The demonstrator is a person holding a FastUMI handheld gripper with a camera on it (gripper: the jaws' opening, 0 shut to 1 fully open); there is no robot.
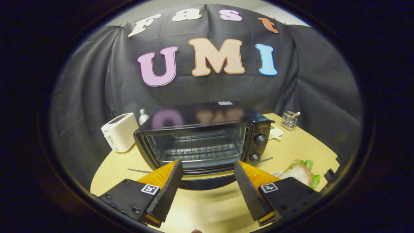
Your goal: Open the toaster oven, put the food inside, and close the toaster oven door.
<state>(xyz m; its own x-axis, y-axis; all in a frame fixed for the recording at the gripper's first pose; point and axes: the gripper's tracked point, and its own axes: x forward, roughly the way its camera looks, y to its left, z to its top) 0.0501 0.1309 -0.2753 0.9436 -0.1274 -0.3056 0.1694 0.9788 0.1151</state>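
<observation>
Wooden table [291, 145], black cloth wall behind. Gripper view: toaster oven [203, 139] at centre frame, its door lowered open. Sandwich [299, 173] at lower right. Gripper [207, 184], low centre, fingers spread wide, empty. Risk: a careless pinch could squash or scatter the sandwich.

toaster oven [203, 139] open ahead, cavity unobstructed

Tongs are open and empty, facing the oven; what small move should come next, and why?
Probably swing the tongs right toward the white-bread sandwich with green lettuce. The black toaster oven seems to have its door folded down, its wire rack bare, and the open tongs hold nothing, so picking up the food seems next.
</observation>
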